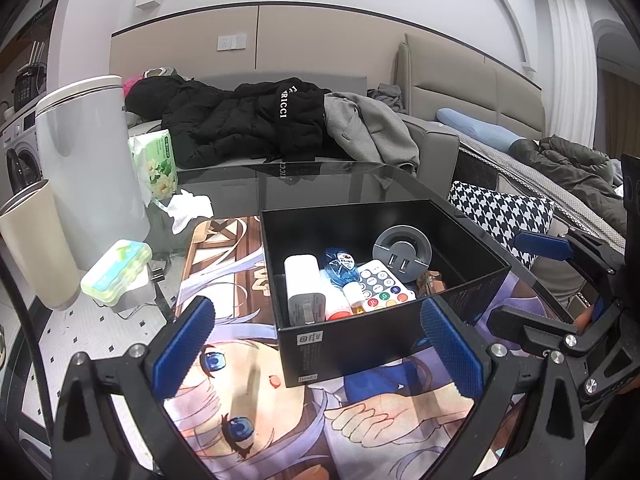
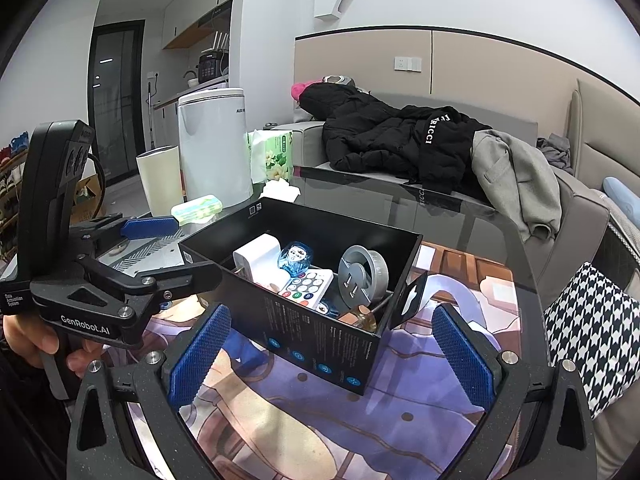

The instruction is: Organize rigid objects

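An open black box point(image 1: 360, 344) point(image 2: 320, 336) stands on a printed mat on the glass table. Inside lie a white charger point(image 1: 302, 276) point(image 2: 258, 256), a blue clear trinket point(image 1: 340, 266) point(image 2: 296, 262), a white remote point(image 1: 384, 284) point(image 2: 306, 284), a grey round USB hub point(image 1: 402, 248) point(image 2: 362, 276), a white tube with an orange end point(image 1: 352, 296) and an amber bottle point(image 2: 362, 316). My left gripper point(image 1: 318, 346) point(image 2: 176, 250) is open in front of the box's near wall, holding nothing. My right gripper point(image 2: 330, 356) point(image 1: 528, 282) is open at the box's other side, also holding nothing.
A tall white bin point(image 1: 88, 168), a beige cup point(image 1: 34, 248), a tissue pack point(image 1: 158, 164), a crumpled tissue point(image 1: 190, 206) and a green-white case point(image 1: 116, 272) crowd the table's left. A houndstooth cushion point(image 2: 588, 328) and a sofa with a black jacket point(image 2: 384, 140) lie beyond.
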`<state>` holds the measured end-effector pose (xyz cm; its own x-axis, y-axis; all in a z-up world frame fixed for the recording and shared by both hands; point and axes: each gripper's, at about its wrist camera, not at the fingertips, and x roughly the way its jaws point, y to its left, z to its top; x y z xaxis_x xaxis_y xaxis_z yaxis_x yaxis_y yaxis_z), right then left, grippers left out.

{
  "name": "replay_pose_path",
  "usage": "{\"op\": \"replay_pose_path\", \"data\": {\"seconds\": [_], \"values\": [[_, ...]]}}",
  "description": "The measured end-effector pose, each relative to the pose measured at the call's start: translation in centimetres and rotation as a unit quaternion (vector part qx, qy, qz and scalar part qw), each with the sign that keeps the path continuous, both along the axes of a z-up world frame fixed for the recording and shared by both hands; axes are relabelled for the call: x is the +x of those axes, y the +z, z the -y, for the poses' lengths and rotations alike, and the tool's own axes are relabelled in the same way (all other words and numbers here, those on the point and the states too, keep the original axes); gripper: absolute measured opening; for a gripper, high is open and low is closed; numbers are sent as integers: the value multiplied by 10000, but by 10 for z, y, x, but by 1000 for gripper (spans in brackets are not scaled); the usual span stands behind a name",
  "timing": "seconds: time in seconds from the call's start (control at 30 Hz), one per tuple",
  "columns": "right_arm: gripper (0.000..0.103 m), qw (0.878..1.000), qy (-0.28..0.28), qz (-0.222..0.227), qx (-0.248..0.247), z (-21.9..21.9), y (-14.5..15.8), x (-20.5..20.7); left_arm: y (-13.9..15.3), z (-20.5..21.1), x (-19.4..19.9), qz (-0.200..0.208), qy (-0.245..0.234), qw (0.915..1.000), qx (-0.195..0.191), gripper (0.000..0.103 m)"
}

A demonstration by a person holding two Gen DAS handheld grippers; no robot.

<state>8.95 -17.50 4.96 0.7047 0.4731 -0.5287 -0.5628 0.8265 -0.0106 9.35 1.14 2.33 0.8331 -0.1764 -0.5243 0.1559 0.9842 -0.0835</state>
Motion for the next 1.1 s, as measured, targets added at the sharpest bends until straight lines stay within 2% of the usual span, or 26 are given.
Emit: {"op": "replay_pose_path", "data": {"seconds": [1.1], "values": [[102, 10000, -50, 45, -57, 4, -2, -2, 0, -6, 2, 4, 67, 9999, -89, 103]]}}
